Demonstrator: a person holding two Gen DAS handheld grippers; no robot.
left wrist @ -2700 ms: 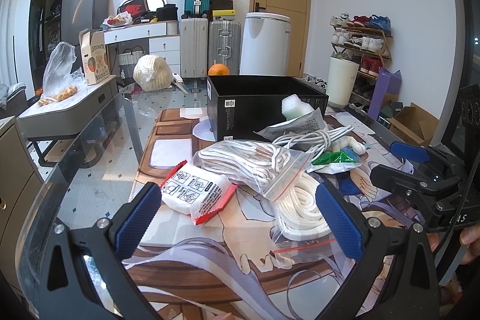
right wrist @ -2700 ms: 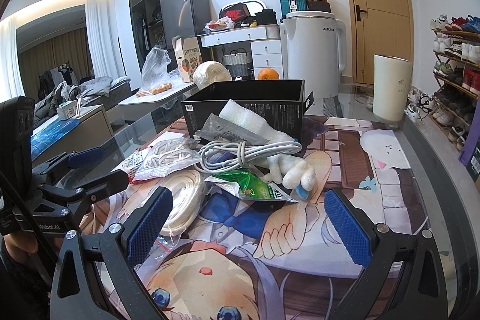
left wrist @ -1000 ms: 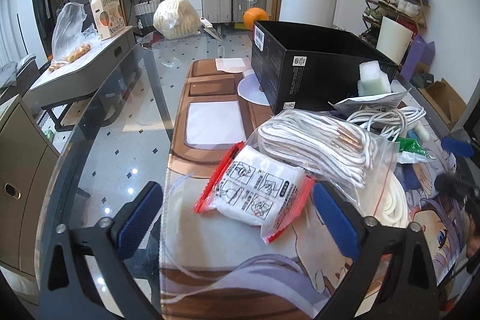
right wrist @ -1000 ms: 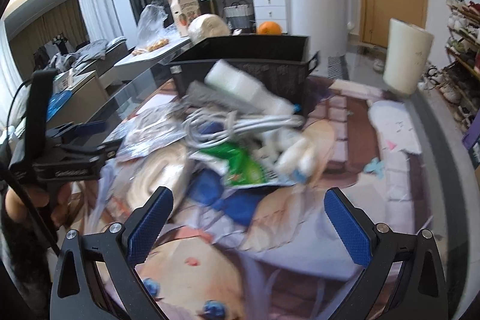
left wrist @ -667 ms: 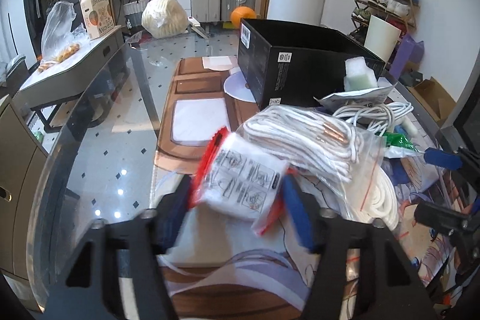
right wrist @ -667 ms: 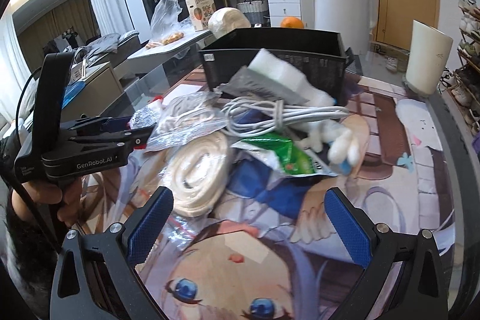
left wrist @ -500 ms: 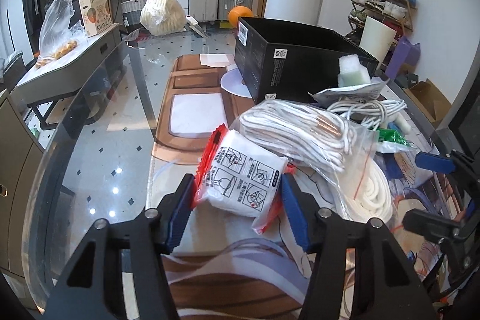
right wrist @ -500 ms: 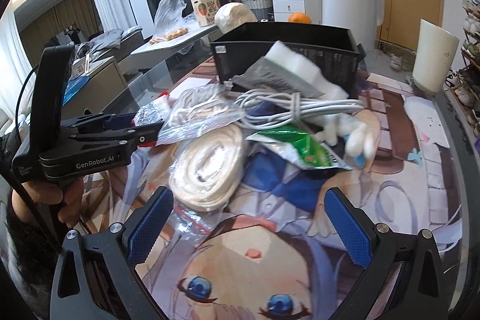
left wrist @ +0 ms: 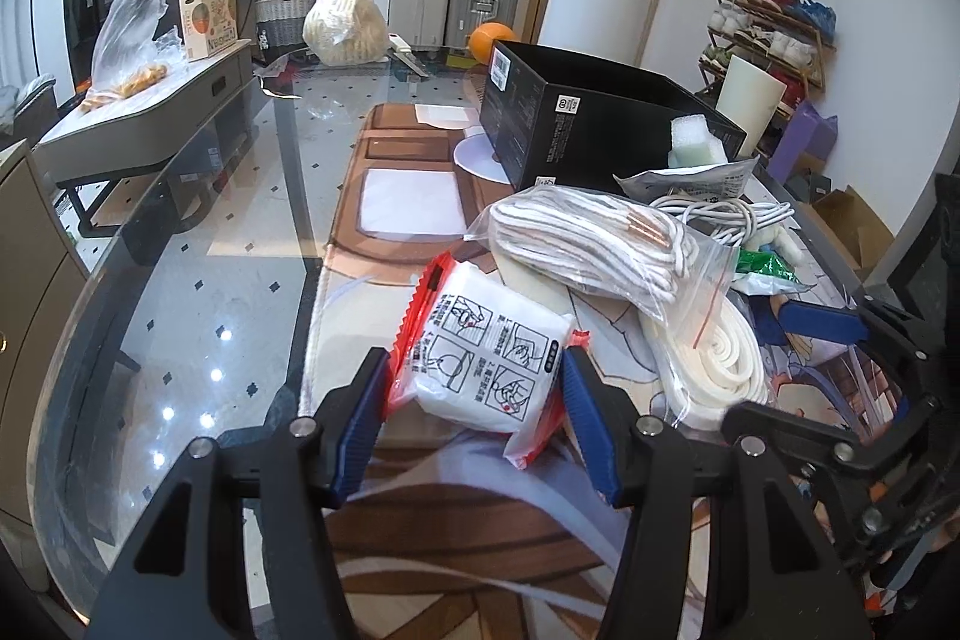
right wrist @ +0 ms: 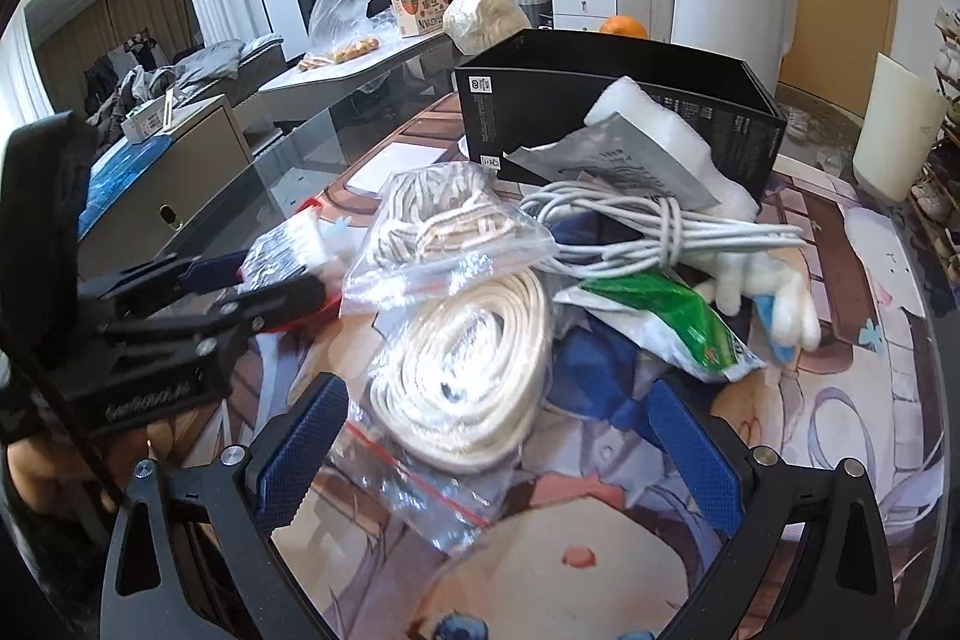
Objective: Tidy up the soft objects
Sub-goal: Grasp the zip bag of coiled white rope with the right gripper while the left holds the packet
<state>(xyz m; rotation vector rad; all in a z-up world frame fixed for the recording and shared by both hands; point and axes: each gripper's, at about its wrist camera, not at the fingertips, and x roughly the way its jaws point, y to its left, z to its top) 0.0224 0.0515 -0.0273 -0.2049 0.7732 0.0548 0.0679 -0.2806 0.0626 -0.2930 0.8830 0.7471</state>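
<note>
The left gripper (left wrist: 474,400) has its fingers (left wrist: 360,409) closed in on a white packet with red edges (left wrist: 489,349), and both blue pads press against its sides. The packet sits between them, near the left edge of the printed mat (left wrist: 408,184) that covers the glass table (left wrist: 198,280); whether it is lifted off the mat or not is hard to tell from this view. The fingers have just been closing around it.

The right gripper (right wrist: 498,436) has its fingers (right wrist: 300,451) wide apart and holds nothing. It hangs over a clear bag with a coil of white flat rope (right wrist: 474,370), which lies on the mat between the two pads without touching them.

Behind this coil lies a zip bag of white cords (right wrist: 444,220), partly on top of it. Just to the right is a bundle of grey cable (right wrist: 654,235), a green and white packet (right wrist: 666,322) and a white plush toy (right wrist: 774,292). A grey foil pouch (right wrist: 624,166) and a piece of white foam (right wrist: 666,130) lean on the black box (right wrist: 606,112), which stands open toward the far edge of the mat.
</note>
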